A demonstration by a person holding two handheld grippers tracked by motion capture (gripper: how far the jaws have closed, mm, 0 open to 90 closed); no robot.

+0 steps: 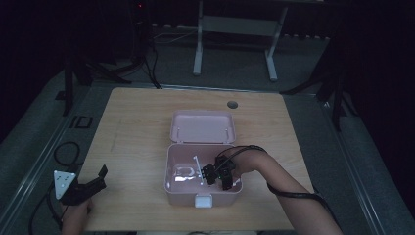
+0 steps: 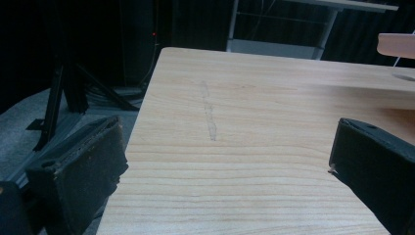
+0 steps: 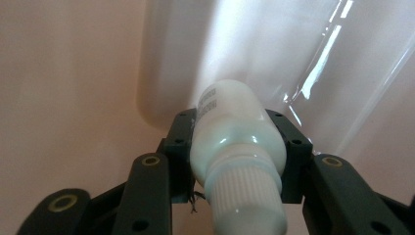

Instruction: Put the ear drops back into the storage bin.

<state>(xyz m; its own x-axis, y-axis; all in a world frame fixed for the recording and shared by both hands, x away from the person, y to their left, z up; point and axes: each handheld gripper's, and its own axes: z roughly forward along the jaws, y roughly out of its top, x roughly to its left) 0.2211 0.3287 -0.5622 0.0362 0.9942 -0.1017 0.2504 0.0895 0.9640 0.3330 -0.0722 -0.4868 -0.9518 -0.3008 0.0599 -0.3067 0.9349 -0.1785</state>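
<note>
High view: a person at a wooden table (image 1: 147, 122) lowers a white bottle into an open pink box (image 1: 172, 188), apparently to pack it away.
Right gripper (image 1: 219, 175): reaches down inside the box, jaws clamped on the bottle; the hand (image 1: 247, 161) angles in over the right wall.
Bottle (image 3: 235, 142): in the right gripper view it is pinched at the shoulder just ahead of its ribbed white cap (image 3: 247, 196), base pointing toward the box floor, so it would likely go in base first.
Clear wrapping (image 3: 337, 63): a glossy film lies inside the box, just beyond the bottle.
Lid (image 1: 203, 126): thrown back flat behind the box, leaving the top free for the reach.
Left gripper (image 1: 95, 182): parked at the table's near left corner, well apart from the box, jaws spread wide with nothing between them; it looks idle.
</note>
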